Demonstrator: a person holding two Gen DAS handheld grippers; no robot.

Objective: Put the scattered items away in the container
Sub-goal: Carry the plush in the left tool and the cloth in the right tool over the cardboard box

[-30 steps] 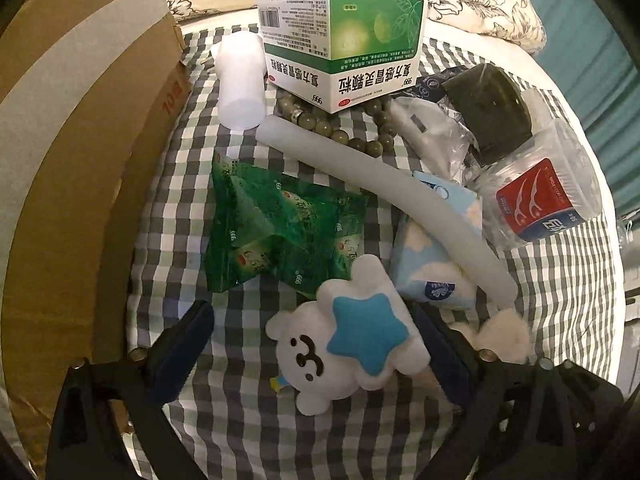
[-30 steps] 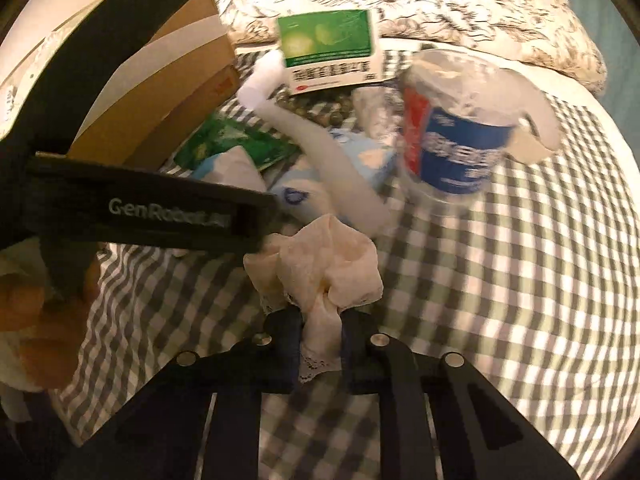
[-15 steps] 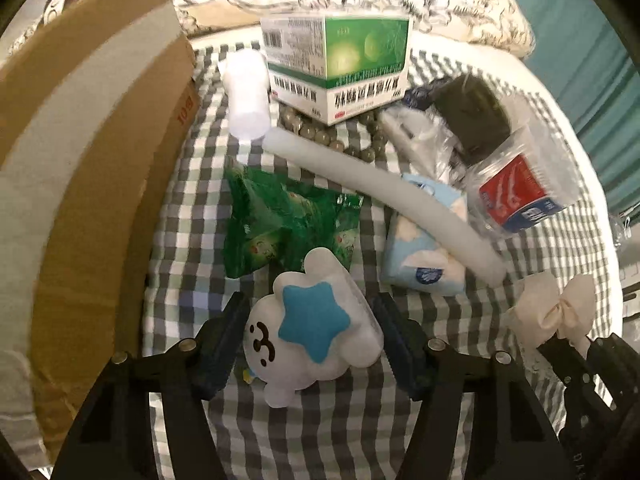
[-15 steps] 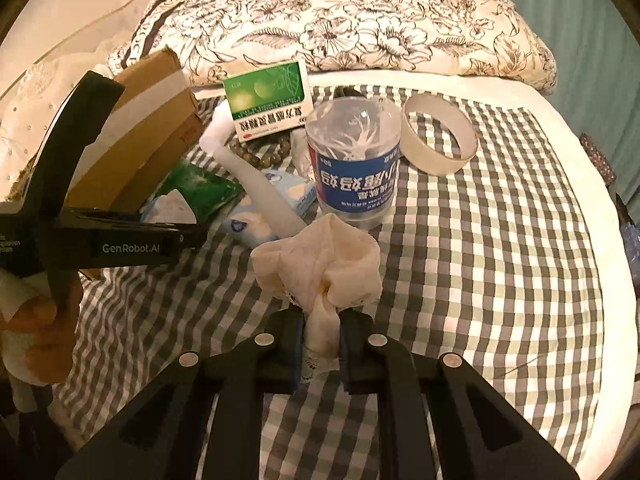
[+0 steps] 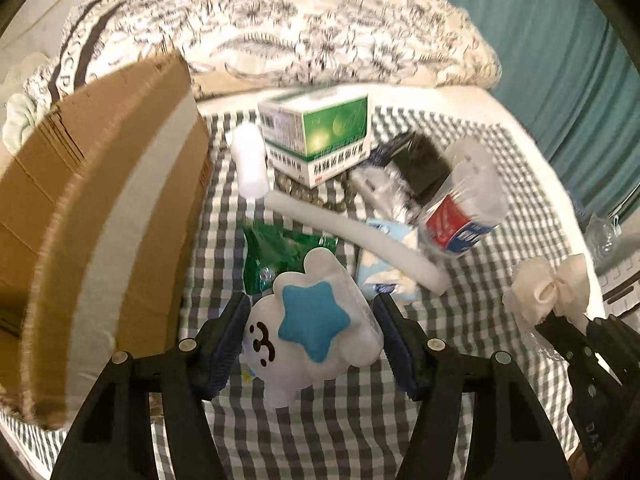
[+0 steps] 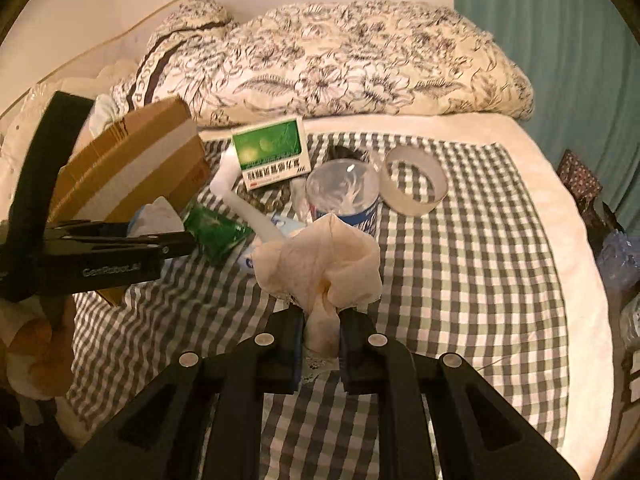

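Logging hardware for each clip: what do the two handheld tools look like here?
Both are matte black plastic. The left tool has two angled arms with triangular cut-outs, silver screw heads, and dark blue ribbed pads. The right tool is the same build: black arms with cut-outs, silver screw heads and blocky tips. Seen side-on from the right wrist, the left one's body carries pale "GenRobot.AI" lettering. No cables or sleeves show.

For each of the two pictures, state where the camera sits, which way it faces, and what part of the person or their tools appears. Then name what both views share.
Left wrist: on the left gripper, facing down over the checked cloth; its fingers clamp a white plush toy with a blue star.
Right wrist: on the right gripper, facing the bed; it pinches a cream fabric bow; a hand shows.
Shared: brown cardboard box, green-and-white medicine carton, each other's gripper.
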